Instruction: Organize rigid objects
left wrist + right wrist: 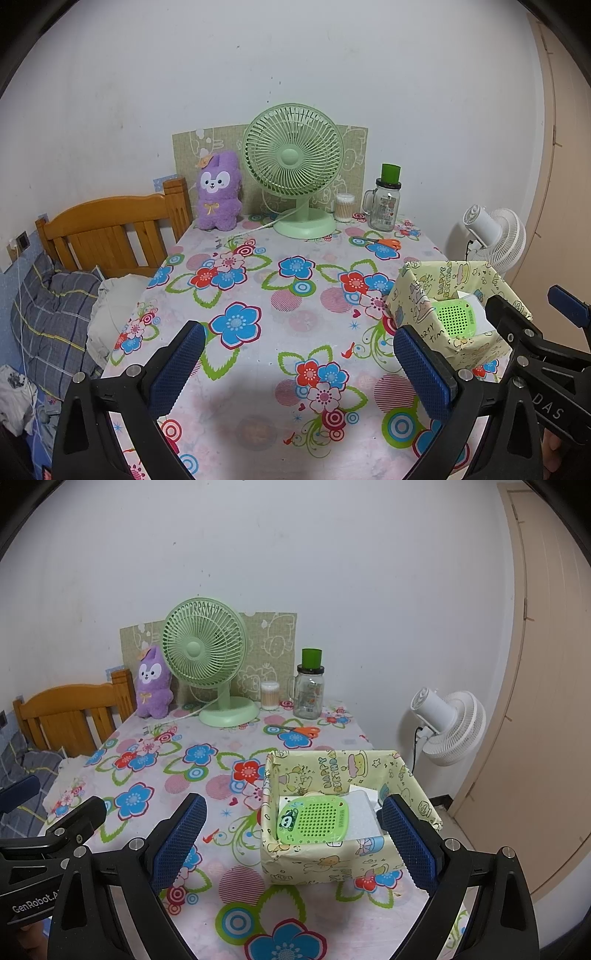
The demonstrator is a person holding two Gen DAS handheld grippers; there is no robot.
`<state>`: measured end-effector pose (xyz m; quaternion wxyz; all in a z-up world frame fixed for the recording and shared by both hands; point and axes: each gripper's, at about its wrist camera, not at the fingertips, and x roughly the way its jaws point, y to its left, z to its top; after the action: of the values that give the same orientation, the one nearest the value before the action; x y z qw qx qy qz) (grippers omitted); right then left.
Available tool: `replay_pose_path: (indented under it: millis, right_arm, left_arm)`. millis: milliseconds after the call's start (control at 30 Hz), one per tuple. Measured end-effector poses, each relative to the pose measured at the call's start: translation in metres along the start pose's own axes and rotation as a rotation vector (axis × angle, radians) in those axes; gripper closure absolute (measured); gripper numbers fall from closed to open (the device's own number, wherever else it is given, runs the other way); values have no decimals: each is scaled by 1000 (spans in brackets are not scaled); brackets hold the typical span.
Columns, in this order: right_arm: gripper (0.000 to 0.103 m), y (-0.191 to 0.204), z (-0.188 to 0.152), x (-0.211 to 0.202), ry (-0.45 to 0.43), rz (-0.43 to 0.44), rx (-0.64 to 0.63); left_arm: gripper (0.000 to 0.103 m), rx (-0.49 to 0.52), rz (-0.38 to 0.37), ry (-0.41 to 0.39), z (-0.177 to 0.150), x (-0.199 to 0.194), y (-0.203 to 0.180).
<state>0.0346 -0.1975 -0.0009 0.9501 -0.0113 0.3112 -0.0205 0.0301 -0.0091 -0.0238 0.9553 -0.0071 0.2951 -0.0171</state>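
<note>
While both my grippers hover with jaws wide apart and empty, one green perforated case (313,819) lies inside the yellow paper-wrapped box (314,860), between the right gripper (291,840) fingers; my left gripper (301,363) sits just beside it. Farther back: one pair of scissors (295,731), one jar (308,692), two fans.

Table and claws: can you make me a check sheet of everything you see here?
Surface: table under a flowered cloth.
Job's things: paper-wrapped box holding a green perforated panda case on white items.
Clutter: orange scissors, glass jar, cotton swabs, green fan, purple plush.
Claws: left claw and right claw open, empty.
Cables: white fan cord.
Surroundings: wooden headboard, white floor fan, door.
</note>
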Motion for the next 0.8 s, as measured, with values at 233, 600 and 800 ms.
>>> replay_pose_path:
  millis: [233, 600, 800]
  right_arm:
    - [6, 0, 0, 0, -1, 0, -1]
    - [6, -1, -1, -1, -4, 0, -1]
    - [6, 0, 0, -1, -6, -1, 1]
  left_arm:
    - [0, 0, -1, -2, 1, -1, 0]
    - [0, 0, 0, -3, 1, -2, -1]
    - [0, 1, 0, -4, 2, -2, 0]
